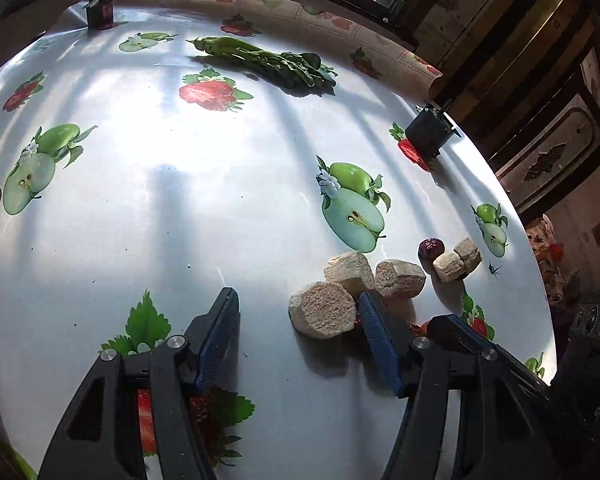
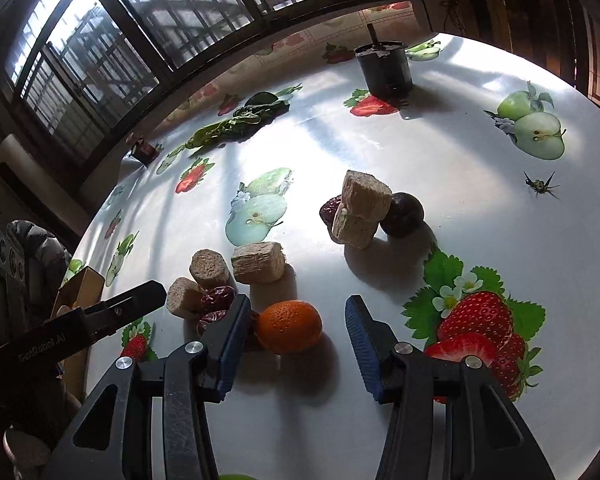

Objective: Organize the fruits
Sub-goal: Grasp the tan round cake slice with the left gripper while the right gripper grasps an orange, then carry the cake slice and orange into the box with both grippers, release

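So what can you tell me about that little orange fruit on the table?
The orange fruit is small and round to slightly oval, bright orange with a dimpled, pitted peel like a mandarin or kumquat. It looks whole and unpeeled. It sits on the glossy fruit-printed tablecloth, casting a dark shadow toward the camera. The right tool is open around it; its left finger is close beside the fruit. Wrinkled red dates lie just left.

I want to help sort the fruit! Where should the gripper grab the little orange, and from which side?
Probably around its round middle, coming down from above and the near side. The orange is a smooth ball, so the widest part suits the pads best. It already lies between the open fingers of the right gripper, with a red date close on its left.
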